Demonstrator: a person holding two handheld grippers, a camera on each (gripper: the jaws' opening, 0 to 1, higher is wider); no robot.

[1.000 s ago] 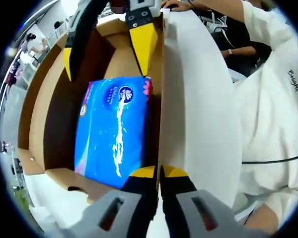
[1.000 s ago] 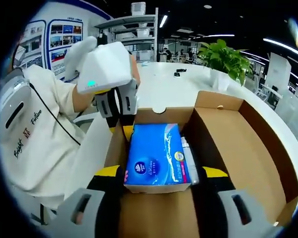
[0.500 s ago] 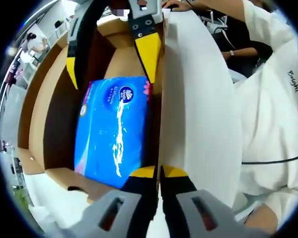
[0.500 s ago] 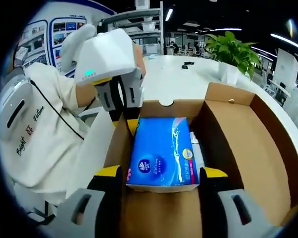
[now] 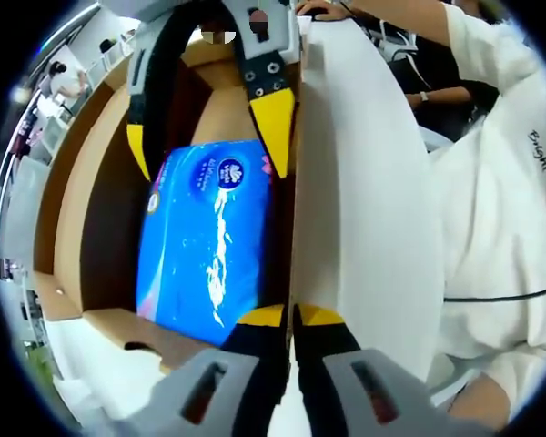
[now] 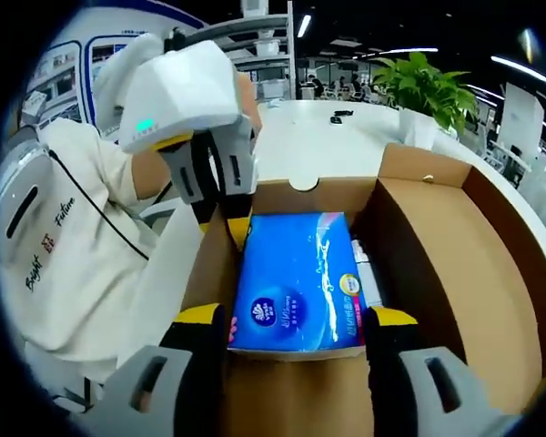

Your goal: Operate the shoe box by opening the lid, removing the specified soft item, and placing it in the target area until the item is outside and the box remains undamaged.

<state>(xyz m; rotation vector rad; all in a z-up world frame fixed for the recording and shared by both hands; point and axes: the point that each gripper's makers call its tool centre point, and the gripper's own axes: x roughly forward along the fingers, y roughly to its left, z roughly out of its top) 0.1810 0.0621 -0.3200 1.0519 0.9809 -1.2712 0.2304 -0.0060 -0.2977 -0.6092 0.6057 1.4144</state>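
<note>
Moved: my right claw (image 6: 293,319) has come further down over the blue tissue pack (image 6: 298,282), jaws wide, straddling its near end.
Left claw (image 5: 291,315): pinched on the white lid (image 5: 359,209).
Pack: lying inside the shoe box (image 6: 455,273).
Beyond: white bench (image 6: 328,150).

Left gripper (image 5: 293,320): black jaws, yellow tips, grey mounts. Right gripper (image 6: 296,320): same. Sleeve (image 6: 68,223) at 9 o'clock: white, lettered.

Both views face each other across the open shoe box (image 5: 82,228), close.
</note>
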